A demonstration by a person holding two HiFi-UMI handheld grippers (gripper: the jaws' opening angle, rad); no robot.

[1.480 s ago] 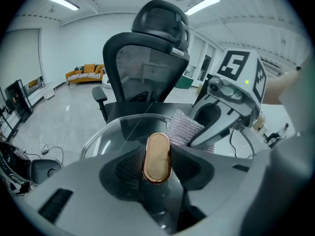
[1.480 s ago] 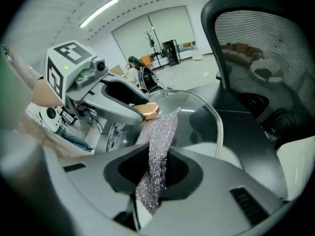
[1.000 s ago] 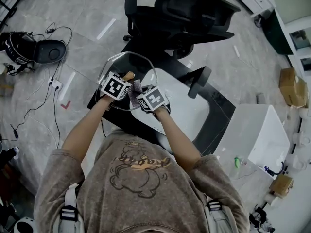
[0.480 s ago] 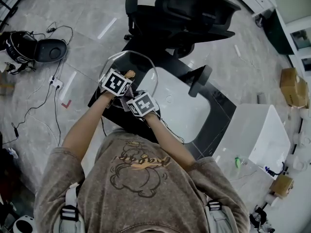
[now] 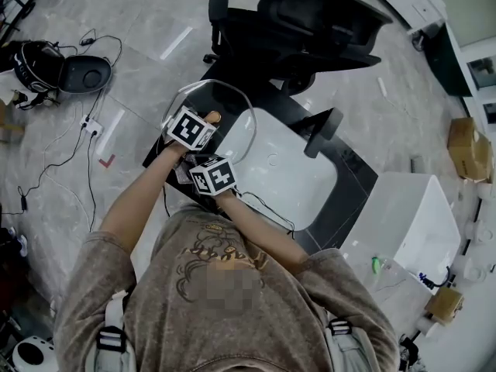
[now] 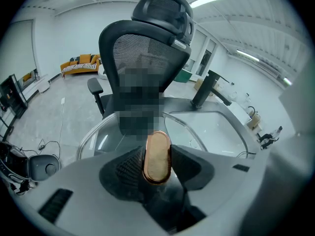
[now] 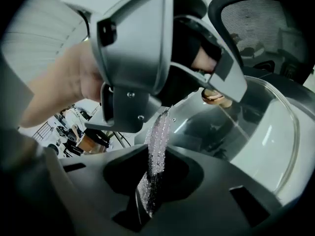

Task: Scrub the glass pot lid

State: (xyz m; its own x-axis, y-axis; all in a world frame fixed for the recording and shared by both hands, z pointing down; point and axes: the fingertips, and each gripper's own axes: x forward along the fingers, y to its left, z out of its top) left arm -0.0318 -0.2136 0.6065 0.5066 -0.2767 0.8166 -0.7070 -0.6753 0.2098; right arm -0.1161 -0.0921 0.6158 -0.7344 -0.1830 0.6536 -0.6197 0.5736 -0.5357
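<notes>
Left gripper (image 6: 157, 162): jaws clenched on the lid's tan oval knob (image 6: 157, 145), one pad on each flat side. Right gripper (image 7: 155, 178): jaws clenched on a thin glittery scrubber (image 7: 158, 134), which stands up out of them as a strip.

Lid (image 5: 235, 98): glass with a metal rim, carried by the knob alone and tilted, over the near-left edge of the table (image 5: 298, 173). In the head view the knob side faces the camera.

Hand pose, head view: the left forearm runs up from 7 o'clock and its gripper points down and away at the lid's centre. The right forearm comes in from 5 o'clock, bent at the elbow. The right gripper sits just beside the left, at its 5 o'clock, angled down toward the lid's near rim.

Right gripper view: the scrubber's upper end reaches the underside of the left gripper by the lid's rim. Contact with the glass cannot be confirmed. The left hand (image 7: 64, 85) shows at 9 o'clock behind its gripper.

Chair (image 5: 314, 29): at 12 o'clock of the lid.
</notes>
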